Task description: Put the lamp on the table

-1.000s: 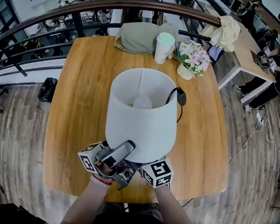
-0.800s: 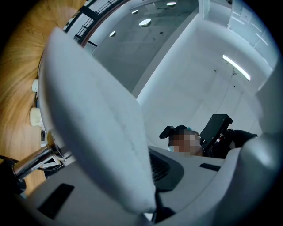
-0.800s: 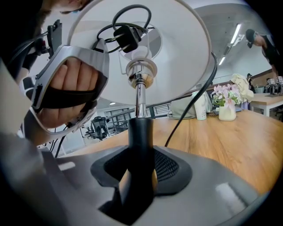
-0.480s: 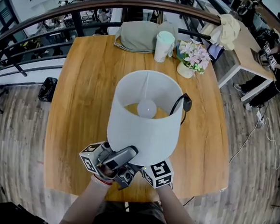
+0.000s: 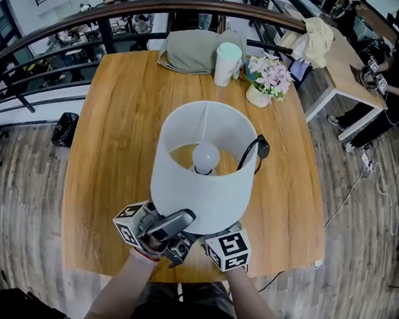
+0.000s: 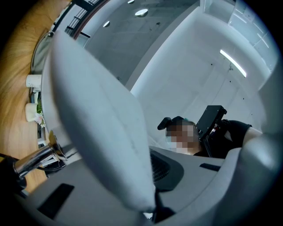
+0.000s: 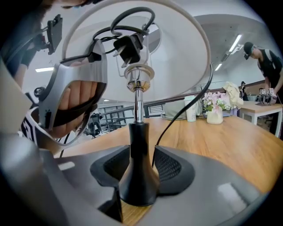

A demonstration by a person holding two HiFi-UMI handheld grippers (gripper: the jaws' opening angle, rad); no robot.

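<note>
Right gripper view: right gripper jaws opening around standing lamp

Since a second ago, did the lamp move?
Yes. In the head view the far rim of the lamp shade now sits a little farther from the white cup, toward the person, and more of the bulb shows inside.

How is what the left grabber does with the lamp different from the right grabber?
The left gripper pinches the bottom rim of the white lampshade, jaws nearly together; the right gripper straddles the black lamp base low down, its jaws opening wide. The left gripper points upward; the right gripper looks level across the table. Both are at the same lamp.
</note>
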